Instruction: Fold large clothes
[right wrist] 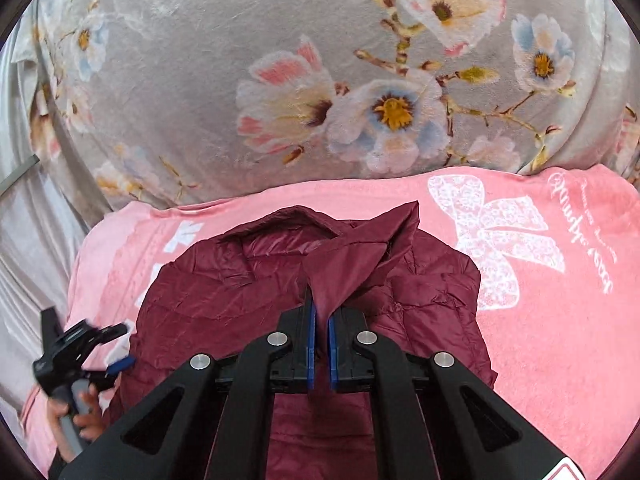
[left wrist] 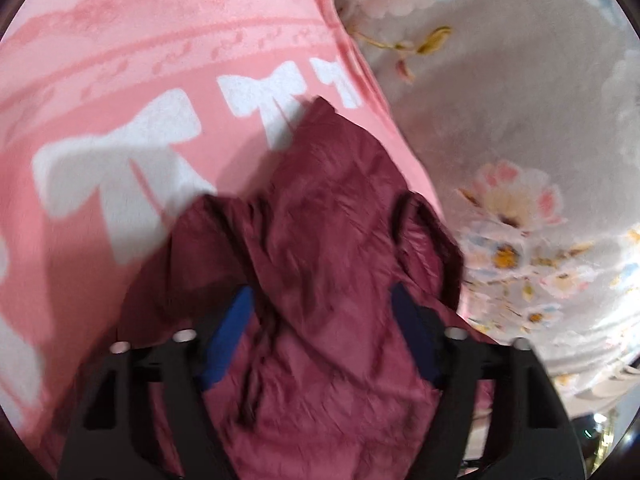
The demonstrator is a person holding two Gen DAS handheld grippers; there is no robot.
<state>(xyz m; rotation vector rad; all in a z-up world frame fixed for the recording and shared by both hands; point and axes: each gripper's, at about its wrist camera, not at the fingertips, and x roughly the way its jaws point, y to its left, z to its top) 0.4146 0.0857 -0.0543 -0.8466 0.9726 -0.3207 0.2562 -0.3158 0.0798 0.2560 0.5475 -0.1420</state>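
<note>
A dark red quilted jacket (right wrist: pixel 248 280) lies on a pink towel with white bows (right wrist: pixel 560 300). My right gripper (right wrist: pixel 322 320) is shut on a raised fold of the jacket near its middle. In the left wrist view the jacket (left wrist: pixel 328 208) fills the space between the fingers of my left gripper (left wrist: pixel 322 312), whose jaws stand wide apart over the fabric. The left gripper also shows in the right wrist view (right wrist: pixel 116 368) at the jacket's left edge, held by a hand.
A grey blanket with a flower print (right wrist: pixel 280 80) covers the bed beyond the pink towel and also shows in the left wrist view (left wrist: pixel 520 120). A pale sheet (right wrist: pixel 24 240) hangs at the left.
</note>
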